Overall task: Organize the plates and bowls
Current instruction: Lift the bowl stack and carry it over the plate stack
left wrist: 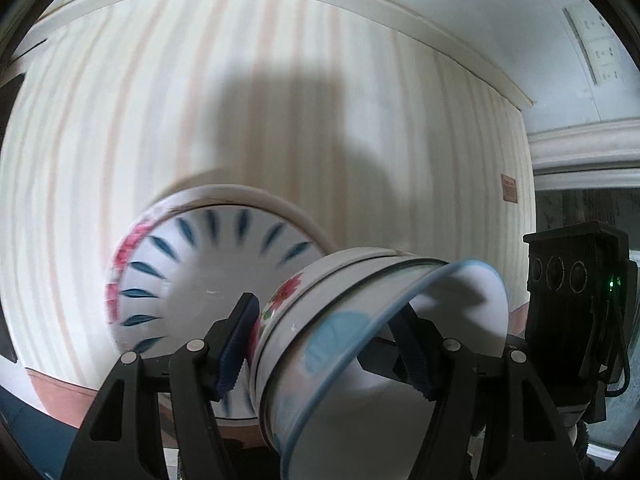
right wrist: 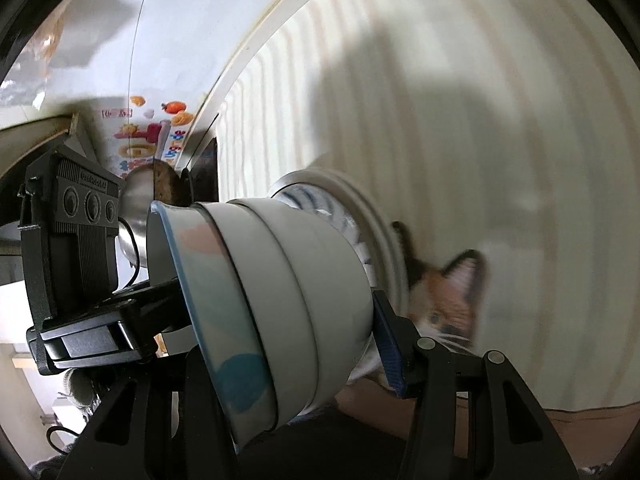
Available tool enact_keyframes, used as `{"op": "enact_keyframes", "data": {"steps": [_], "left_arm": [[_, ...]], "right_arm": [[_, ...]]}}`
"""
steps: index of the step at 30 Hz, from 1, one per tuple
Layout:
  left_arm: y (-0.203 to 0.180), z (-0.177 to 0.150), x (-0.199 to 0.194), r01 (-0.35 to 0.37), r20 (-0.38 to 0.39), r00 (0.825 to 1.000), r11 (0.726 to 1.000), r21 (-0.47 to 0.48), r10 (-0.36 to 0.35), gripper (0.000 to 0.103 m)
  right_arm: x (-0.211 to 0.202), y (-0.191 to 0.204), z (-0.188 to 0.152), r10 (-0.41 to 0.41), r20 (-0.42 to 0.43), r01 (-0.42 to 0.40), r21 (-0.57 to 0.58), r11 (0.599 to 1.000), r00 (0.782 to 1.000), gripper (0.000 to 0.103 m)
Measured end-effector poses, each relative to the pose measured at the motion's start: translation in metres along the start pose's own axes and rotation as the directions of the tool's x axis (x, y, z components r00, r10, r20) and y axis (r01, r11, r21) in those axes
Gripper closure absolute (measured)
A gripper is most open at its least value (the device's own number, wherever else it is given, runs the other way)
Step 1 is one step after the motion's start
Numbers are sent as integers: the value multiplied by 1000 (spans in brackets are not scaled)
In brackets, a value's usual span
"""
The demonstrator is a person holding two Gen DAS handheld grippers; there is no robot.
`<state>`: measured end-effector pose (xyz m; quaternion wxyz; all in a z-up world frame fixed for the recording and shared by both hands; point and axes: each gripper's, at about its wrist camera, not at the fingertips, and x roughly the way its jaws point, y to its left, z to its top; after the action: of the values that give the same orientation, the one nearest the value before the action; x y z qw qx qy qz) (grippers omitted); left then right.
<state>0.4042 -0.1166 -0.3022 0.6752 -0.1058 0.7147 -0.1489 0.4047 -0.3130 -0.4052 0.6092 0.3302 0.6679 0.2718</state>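
A stack of three nested bowls (left wrist: 320,320) lies tilted on its side in the air: a floral outer bowl, a white middle one, and a blue-rimmed inner one. My left gripper (left wrist: 328,344) is shut on the stack, one pad on the floral base and the other inside the opening. In the right wrist view my right gripper (right wrist: 288,332) is also shut on the stack of bowls (right wrist: 288,280); its right pad (right wrist: 388,340) presses the base and its left finger is hidden. Below, a blue-petal plate (left wrist: 208,264) rests on a wider white plate (left wrist: 280,204).
The plates sit on a striped pale table (left wrist: 280,80) with a raised white edge (left wrist: 360,4). A cat picture (right wrist: 448,296) shows on the table near the plate pile (right wrist: 320,204). Wall sockets (left wrist: 596,48) are at the far right. Metal cookware (right wrist: 136,200) and a colourful sticker (right wrist: 152,136) lie beyond the table.
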Motion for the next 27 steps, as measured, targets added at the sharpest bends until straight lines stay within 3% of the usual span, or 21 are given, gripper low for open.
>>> {"op": "enact_keyframes", "data": {"steps": [16, 27], "left_arm": [[65, -4, 9, 5, -14, 1000, 997, -80, -6, 39], [78, -3, 19, 6, -33, 999, 997, -82, -9, 39]], "right_arm": [[78, 36, 8, -48, -81, 45, -32, 998, 996, 50], [105, 42, 12, -113, -89, 109, -50, 993, 990, 50]]}}
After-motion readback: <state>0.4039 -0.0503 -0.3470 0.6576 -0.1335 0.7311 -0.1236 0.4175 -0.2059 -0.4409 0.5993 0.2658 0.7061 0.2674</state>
